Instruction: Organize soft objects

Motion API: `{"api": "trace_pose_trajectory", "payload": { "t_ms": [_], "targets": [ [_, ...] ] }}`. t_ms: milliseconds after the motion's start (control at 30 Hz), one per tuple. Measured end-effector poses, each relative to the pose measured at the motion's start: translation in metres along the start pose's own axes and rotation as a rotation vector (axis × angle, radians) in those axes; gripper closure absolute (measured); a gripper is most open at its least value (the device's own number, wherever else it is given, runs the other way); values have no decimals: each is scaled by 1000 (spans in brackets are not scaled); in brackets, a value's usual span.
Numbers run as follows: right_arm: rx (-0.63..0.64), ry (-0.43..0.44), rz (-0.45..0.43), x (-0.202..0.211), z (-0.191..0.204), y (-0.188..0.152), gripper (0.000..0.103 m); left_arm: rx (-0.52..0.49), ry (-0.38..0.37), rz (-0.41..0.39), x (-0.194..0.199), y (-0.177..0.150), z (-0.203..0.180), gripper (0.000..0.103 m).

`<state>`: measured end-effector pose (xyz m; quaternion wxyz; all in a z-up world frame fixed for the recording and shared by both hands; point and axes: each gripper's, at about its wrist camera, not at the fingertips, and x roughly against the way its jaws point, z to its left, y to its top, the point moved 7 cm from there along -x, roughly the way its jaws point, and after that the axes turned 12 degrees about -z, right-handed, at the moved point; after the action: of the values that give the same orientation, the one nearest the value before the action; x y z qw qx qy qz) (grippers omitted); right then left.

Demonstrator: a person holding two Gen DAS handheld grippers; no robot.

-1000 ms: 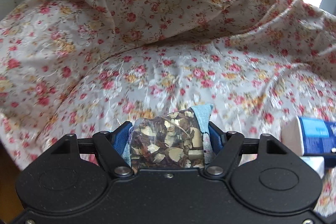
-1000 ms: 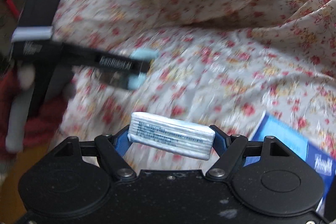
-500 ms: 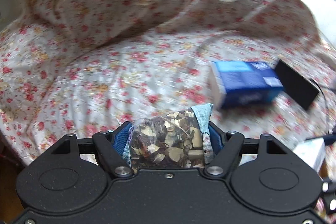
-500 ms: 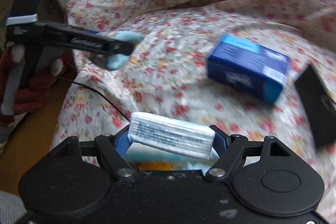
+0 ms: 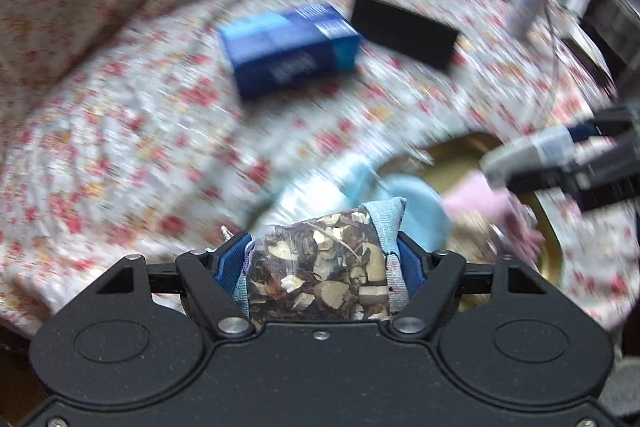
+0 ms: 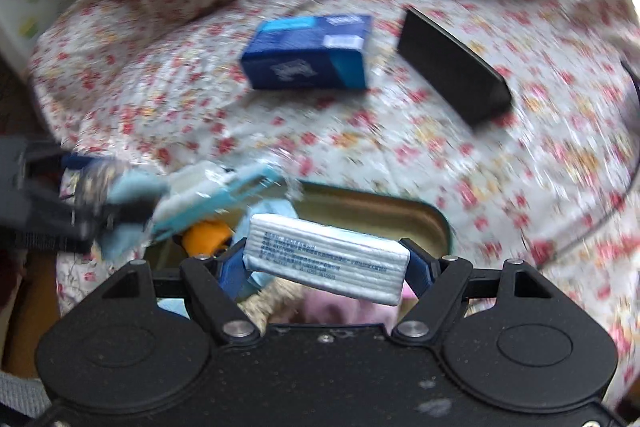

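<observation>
Over floral bed [image 6: 360, 155], tissue pack [image 6: 326, 259] crosswise

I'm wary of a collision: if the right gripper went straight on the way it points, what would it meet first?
Probably the soft items in the open tin just beneath the right gripper and its white packet; depth is unclear.

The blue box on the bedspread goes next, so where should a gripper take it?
Come from above and close on the two long side faces of the blue box. It lies flat on the bedspread, with open space around it.
</observation>
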<state>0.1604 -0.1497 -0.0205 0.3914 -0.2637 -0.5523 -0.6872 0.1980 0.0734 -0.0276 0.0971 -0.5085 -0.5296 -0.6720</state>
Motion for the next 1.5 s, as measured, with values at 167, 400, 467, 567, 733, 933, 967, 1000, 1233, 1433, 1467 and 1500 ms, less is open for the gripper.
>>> {"api": "trace_pose_trajectory", "payload": {
  "t_ms": [167, 400, 467, 567, 733, 933, 967, 1000, 1233, 1433, 1467, 1500],
  "targets": [
    [-93, -79, 15, -3, -19, -4, 26, 25, -35, 56, -6, -18, -17, 32],
    [-157, -95, -26, -22, -15, 9, 25, 41, 4, 69, -18, -26, -22, 28],
    [-136, -100, -26, -26, -10, 10, 24, 48, 14, 75, -21, -27, -21, 27],
    [-95, -114, -25, -29, -3, 10, 19, 52, 30, 66, -21, -27, -21, 21],
    [-68, -120, -11, -26, -2, 5, 16, 66, 47, 42, -16, -24, -17, 21],
    [-58, -148, -63, -14, -6, 15, 12, 90, 92, -6, -7, -10, -7, 20],
    [-53, -155, -78, -12, -7, 18, 11, 93, 103, -17, -6, -7, -5, 19],
    [-45, -165, -94, -10, -7, 22, 10, 97, 115, -26, -5, -3, -2, 19],
    [-26, -211, -184, -6, -8, 49, 4, 146, 195, -76, -6, 21, 16, 16],
    [-16, -273, -232, -16, -10, 71, 3, 191, 267, -109, -13, 41, 34, 15],
    [-8, -289, -241, -18, -10, 74, 3, 198, 280, -114, -14, 43, 37, 15],
    [-1, -302, -248, -20, -10, 77, 3, 204, 293, -120, -15, 46, 40, 15]
  ]
}}
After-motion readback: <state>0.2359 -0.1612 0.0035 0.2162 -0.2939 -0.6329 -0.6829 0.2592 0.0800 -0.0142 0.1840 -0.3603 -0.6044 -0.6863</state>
